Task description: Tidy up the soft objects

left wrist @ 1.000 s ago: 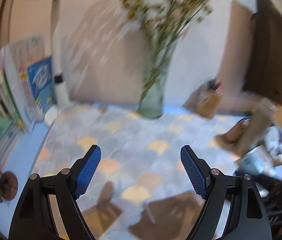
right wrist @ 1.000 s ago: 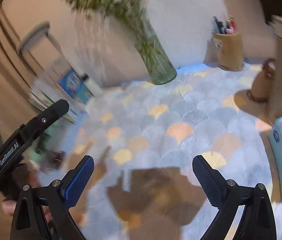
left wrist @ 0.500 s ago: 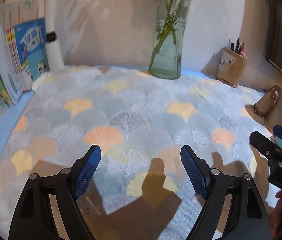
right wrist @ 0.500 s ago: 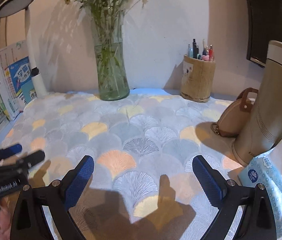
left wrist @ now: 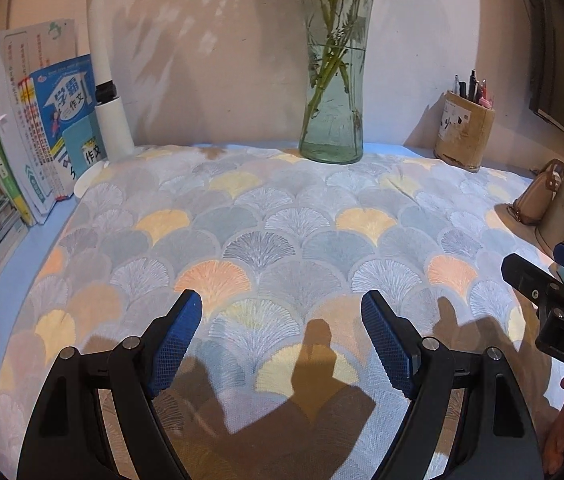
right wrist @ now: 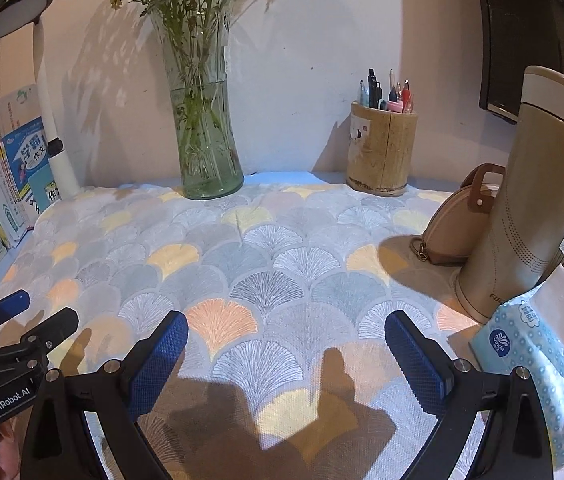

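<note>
Left gripper (left wrist: 282, 320) spread wide, nothing between its blue pads, hovering low over the fan-patterned cloth (left wrist: 273, 232) spread flat across the table (left wrist: 21, 252). Right gripper (right wrist: 286, 340) likewise wide apart and empty, above the same cloth, side by side with the left.

Tissue pack (right wrist: 530, 368), blue dotted, lies at the cloth's right edge, touching the base of a tan thermos (right wrist: 530, 200). Small tan pouch (right wrist: 454, 224) leans beside the thermos. At the back wall: glass vase (right wrist: 205, 120) with stems, pen holder (right wrist: 382, 148). Books (left wrist: 33, 128) stand at left.
</note>
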Action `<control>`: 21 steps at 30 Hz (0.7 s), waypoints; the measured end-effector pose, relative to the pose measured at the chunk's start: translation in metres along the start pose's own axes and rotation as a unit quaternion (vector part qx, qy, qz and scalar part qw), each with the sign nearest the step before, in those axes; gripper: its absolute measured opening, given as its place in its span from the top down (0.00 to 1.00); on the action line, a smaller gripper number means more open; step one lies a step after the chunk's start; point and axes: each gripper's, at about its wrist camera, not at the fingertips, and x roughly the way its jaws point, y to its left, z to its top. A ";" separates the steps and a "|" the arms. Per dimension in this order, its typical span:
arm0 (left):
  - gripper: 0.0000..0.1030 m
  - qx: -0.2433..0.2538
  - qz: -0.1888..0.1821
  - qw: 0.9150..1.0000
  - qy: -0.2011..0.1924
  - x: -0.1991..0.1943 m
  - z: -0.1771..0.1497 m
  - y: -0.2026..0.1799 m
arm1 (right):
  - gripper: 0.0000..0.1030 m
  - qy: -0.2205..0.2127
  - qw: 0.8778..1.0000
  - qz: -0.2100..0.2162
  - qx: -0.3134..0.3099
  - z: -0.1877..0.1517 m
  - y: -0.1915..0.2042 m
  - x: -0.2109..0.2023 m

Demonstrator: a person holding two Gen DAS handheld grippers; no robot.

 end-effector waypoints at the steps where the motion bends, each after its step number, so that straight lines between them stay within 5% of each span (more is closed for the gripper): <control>1: 0.22 -0.001 -0.001 1.000 0.001 0.000 0.000 0.000 | 0.04 0.000 1.000 -0.001 -0.001 0.000 0.000 0.000; 21: 0.22 -0.005 0.004 1.000 0.028 0.008 -0.001 0.004 | 0.00 0.009 1.000 -0.007 -0.012 -0.001 0.001 0.005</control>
